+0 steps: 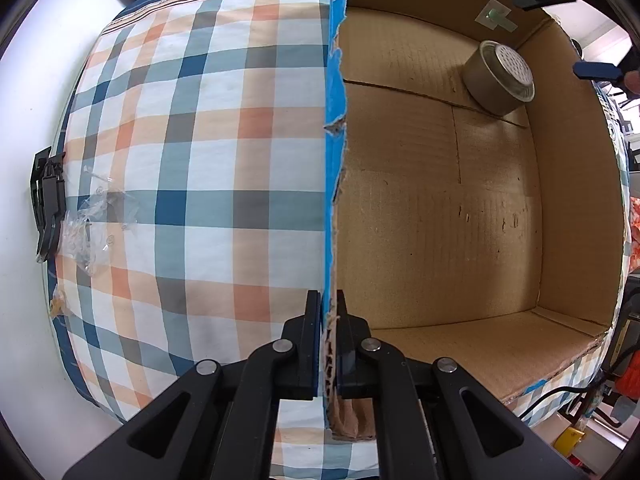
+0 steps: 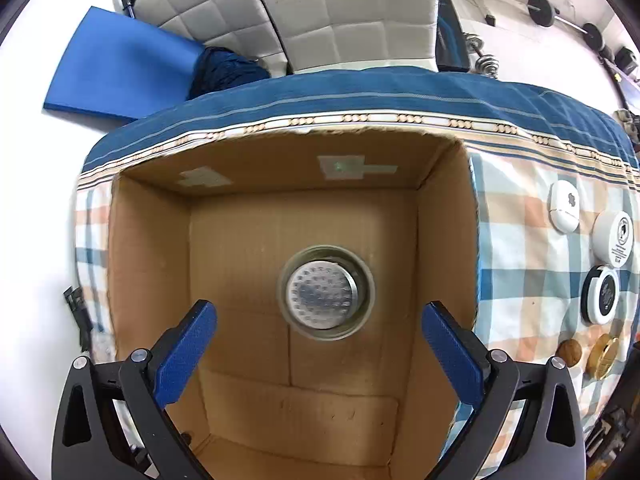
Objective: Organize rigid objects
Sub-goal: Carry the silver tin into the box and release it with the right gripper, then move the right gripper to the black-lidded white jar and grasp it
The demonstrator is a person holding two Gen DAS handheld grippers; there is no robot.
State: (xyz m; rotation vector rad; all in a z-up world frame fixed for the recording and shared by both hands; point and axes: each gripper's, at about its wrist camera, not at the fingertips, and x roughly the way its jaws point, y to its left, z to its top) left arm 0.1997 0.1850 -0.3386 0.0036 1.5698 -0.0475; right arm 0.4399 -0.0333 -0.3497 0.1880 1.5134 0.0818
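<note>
**Box wall pinched, tin on the box floor**

While clamped on the cardboard box [image 1: 440, 208] wall, left gripper [image 1: 330, 316] jaws together on its torn edge. Right gripper [image 2: 320, 344] above the box, jaws wide apart. Metal tin [image 2: 327, 292] upright on the box floor, near the far wall. Round containers [image 2: 612, 240] along the table's right edge.

Bedside clutter around a checked cloth

A checked blue, orange and white cotton cloth [image 2: 520, 216] covers the surface below the tool; ahead of it, past the cloth's dark blue striped border, lie a flat blue foam mat [image 2: 120, 76], a bundle of dark blue yarn-like fabric [image 2: 224, 68] and a white quilted padded panel [image 2: 320, 12]. Black barbell weights [image 2: 540, 8] sit far ahead to the right. Crumpled clear plastic wrap [image 1: 88, 224] lies off to the left beside a black plastic clip [image 1: 48, 204].
</note>
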